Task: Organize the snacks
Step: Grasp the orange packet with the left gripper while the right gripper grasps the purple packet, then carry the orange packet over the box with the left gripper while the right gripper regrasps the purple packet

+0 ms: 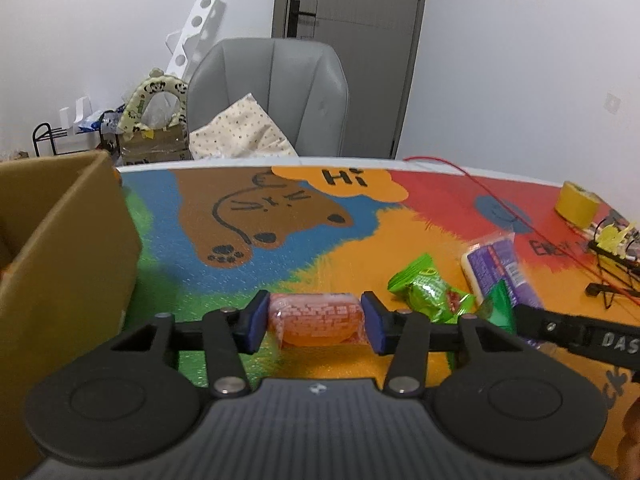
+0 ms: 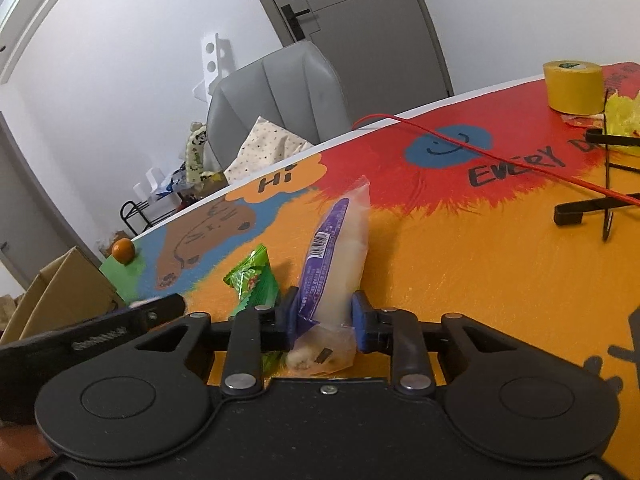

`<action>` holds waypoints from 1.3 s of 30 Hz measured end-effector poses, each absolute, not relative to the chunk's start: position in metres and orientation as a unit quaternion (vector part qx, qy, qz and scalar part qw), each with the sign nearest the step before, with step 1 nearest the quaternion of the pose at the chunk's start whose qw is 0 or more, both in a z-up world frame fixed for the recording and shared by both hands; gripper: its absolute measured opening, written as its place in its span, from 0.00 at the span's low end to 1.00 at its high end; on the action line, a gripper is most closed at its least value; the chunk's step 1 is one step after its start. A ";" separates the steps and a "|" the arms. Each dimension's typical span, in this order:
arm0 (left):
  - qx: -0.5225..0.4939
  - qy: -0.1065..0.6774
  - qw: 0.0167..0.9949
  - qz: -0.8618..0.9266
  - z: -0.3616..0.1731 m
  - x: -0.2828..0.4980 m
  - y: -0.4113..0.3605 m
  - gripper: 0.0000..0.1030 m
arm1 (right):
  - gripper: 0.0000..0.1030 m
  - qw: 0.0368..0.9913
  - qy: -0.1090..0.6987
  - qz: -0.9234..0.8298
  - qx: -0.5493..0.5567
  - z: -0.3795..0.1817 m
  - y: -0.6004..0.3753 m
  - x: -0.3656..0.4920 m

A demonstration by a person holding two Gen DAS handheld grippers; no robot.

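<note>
My left gripper (image 1: pixel 316 316) is shut on an orange wrapped snack (image 1: pixel 316 320), its blue pads pressing both ends, low over the colourful mat. To its left stands an open cardboard box (image 1: pixel 60 264). A green snack packet (image 1: pixel 430 294) lies just right of the held snack. My right gripper (image 2: pixel 325 314) is shut on the near end of a long purple and white packet (image 2: pixel 340 248), whose far end still lies on the mat. The green packet (image 2: pixel 254 278) lies left of it. One finger of the left gripper (image 2: pixel 120 328) shows at the left edge.
On the mat's right side sit a yellow tape roll (image 2: pixel 574 86), a red wire (image 2: pixel 500 156), black clips (image 2: pixel 592 208) and yellow scraps. A small orange fruit (image 2: pixel 123 250) rests at the far left corner by the box (image 2: pixel 64 292). Behind the table stands a grey chair (image 1: pixel 272 96).
</note>
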State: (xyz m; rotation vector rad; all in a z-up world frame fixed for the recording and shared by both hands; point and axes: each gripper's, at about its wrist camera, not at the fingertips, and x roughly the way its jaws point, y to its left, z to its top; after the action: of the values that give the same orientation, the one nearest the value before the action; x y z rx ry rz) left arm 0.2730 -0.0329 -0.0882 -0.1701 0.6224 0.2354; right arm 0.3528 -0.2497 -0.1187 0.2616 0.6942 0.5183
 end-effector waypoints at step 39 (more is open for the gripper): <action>-0.107 0.224 0.960 0.130 -0.008 0.176 0.006 0.46 | 0.00 0.903 0.267 0.296 0.162 -0.052 -0.247 0.295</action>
State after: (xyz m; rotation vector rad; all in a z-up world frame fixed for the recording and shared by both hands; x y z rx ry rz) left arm 0.1764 0.0062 -0.0078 -0.2174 0.4537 0.2636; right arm 0.2950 -0.2470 -0.0519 0.3343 0.5516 0.6127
